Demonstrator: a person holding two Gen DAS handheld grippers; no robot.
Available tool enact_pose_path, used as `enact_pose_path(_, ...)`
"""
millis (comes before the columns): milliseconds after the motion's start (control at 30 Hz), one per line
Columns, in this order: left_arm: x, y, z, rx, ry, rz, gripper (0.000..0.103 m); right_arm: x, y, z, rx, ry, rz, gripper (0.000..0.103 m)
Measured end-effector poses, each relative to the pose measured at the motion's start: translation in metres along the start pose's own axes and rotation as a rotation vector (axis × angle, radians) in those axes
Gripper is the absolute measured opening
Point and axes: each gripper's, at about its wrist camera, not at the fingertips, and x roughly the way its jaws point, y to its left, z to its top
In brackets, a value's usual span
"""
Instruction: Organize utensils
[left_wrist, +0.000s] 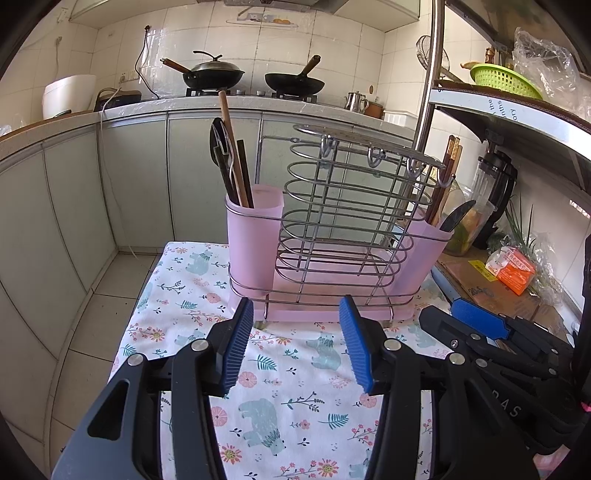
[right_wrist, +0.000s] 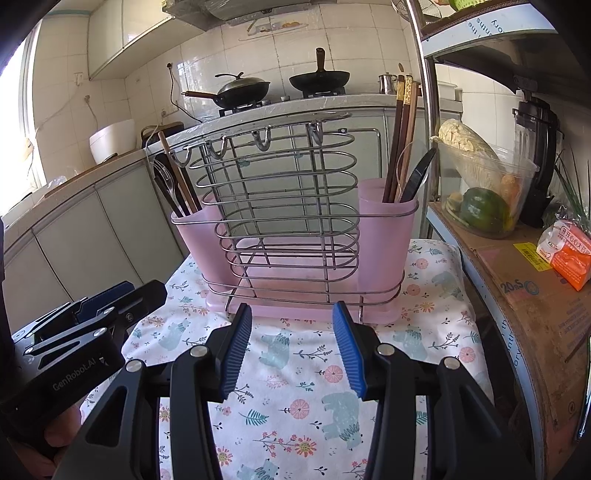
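Both grippers, left (left_wrist: 295, 332) and right (right_wrist: 291, 332), wide open, empty. Rack (left_wrist: 332, 236) stands just ahead; utensils (left_wrist: 231, 166) upright in both cups. Fits sorting pending or finished; no move indicated.

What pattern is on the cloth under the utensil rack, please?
The cloth is white, printed with pale blue bears, pink-orange flowers and teal leaves; the right wrist view shows it best.

left claw (left_wrist: 295, 339): jaws spread wide, empty, level | right claw (right_wrist: 291, 339): jaws spread wide, empty, level | both side by side, apart
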Motion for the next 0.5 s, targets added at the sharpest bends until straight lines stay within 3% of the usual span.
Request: enact_pose_path(500, 0.0027, -0.0021, 0.0002, 0.003, 0.005, 0.005, 0.049, 0.0022, -0.0010, 0.0003, -0.001, 0.006, 0.000, 0.045)
